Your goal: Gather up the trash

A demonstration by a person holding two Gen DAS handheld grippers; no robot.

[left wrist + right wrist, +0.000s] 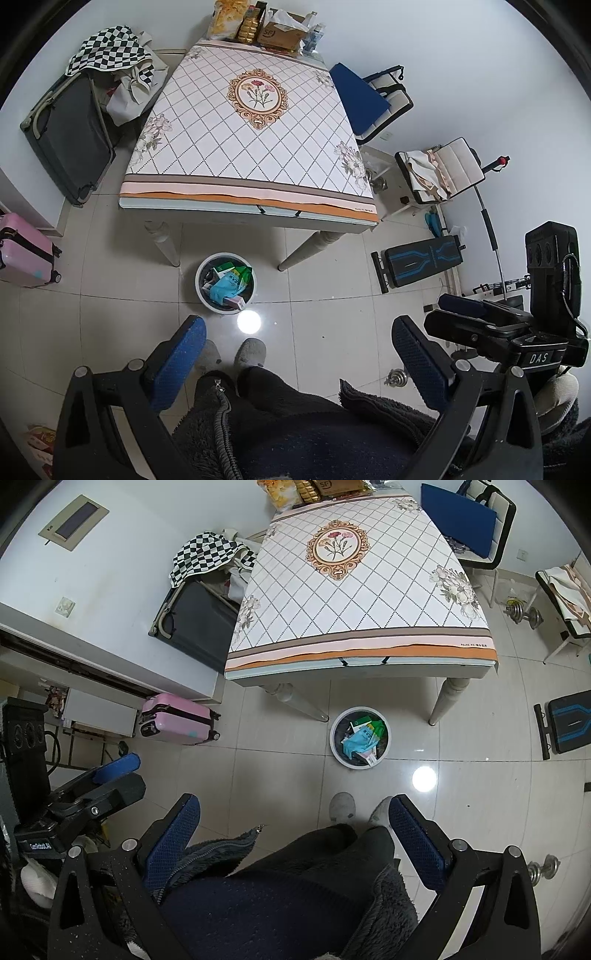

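Observation:
A round white trash bin (202,291) stands on the tiled floor in front of the table, holding trash: a teal wrapper (227,286), a green packet and small boxes. It also shows in the right wrist view (335,748). My left gripper (297,334) is open and empty, held high above the floor over the person's legs. My right gripper (293,812) is open and empty too, beside the left one. The right gripper shows at the right of the left wrist view (480,314); the left gripper shows at the left of the right wrist view (110,775).
A table (177,147) with a diamond-pattern floral cloth stands beyond the bin, with boxes and snacks (266,26) at its far end. A dark suitcase (70,136), a pink suitcase (22,251), chairs (373,96), a bench (417,262) and dumbbells (524,613) surround it.

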